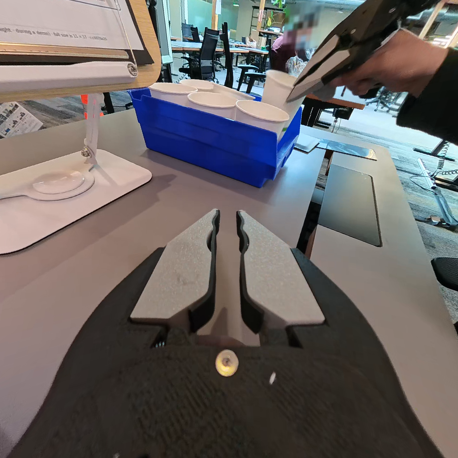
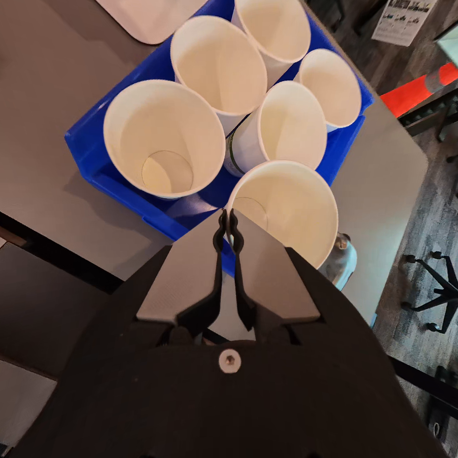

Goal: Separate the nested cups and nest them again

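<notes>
Several white paper cups [image 1: 210, 101] stand upright in a blue bin [image 1: 210, 146] on the grey table. My right gripper [image 2: 227, 213] is shut on the near rim of one white cup [image 2: 292, 210] and holds it above the bin's end. From the left wrist view, that right gripper [image 1: 295, 95] and its cup [image 1: 276, 86] show above the bin's right end, the cup tilted. The other cups [image 2: 163, 138] sit open-mouthed in the bin [image 2: 84, 146]. My left gripper [image 1: 228, 213] is empty, low over the table in front of the bin, its jaws a narrow gap apart.
A white stand base [image 1: 62, 188] with a tilted board above it fills the table's left side. A dark inset panel [image 1: 349, 205] lies at the right, near the table edge. An orange cone [image 2: 421, 86] and office chairs stand on the floor beyond. Across from one pair of fingers to the other is roughly 30 cm.
</notes>
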`<state>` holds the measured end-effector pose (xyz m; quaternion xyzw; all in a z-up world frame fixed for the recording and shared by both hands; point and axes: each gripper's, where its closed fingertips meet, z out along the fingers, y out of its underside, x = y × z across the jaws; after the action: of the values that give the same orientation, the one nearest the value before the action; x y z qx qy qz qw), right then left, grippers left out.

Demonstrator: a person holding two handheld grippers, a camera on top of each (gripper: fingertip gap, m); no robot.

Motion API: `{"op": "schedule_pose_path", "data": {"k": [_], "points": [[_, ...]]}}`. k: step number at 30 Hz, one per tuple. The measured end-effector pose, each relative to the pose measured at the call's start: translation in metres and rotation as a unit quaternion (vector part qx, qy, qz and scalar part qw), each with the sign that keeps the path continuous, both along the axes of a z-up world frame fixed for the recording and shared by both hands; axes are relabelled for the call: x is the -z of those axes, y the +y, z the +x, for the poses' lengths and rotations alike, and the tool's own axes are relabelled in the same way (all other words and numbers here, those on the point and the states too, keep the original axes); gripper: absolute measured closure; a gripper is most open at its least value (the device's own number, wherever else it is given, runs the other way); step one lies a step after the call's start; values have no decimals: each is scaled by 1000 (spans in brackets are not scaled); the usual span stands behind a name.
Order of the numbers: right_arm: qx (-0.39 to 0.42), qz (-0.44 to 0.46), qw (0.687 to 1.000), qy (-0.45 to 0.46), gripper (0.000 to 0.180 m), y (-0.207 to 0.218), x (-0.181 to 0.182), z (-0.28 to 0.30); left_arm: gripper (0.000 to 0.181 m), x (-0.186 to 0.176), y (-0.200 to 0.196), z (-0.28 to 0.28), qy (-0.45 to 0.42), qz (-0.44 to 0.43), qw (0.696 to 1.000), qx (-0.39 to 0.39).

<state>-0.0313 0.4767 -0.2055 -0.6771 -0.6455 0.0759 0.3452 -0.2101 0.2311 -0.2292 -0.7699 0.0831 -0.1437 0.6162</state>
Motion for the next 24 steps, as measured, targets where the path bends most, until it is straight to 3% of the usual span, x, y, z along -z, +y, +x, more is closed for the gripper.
{"op": "schedule_pose_path", "data": {"k": [10, 13, 20, 24], "points": [[-3, -28, 999, -35, 174, 5, 33, -7, 169, 3, 1, 4, 7, -6, 1000, 6], [-3, -40, 999, -14, 163, 3, 27, -9, 169, 1, 0, 4, 6, -5, 1000, 6], [-9, -43, 997, 59, 162, 4, -14, -19, 169, 0, 0, 4, 5, -2, 1000, 6], [-7, -15, 999, 37, 162, 17, -22, -29, 169, 2, 0, 4, 8, -6, 1000, 7]]}}
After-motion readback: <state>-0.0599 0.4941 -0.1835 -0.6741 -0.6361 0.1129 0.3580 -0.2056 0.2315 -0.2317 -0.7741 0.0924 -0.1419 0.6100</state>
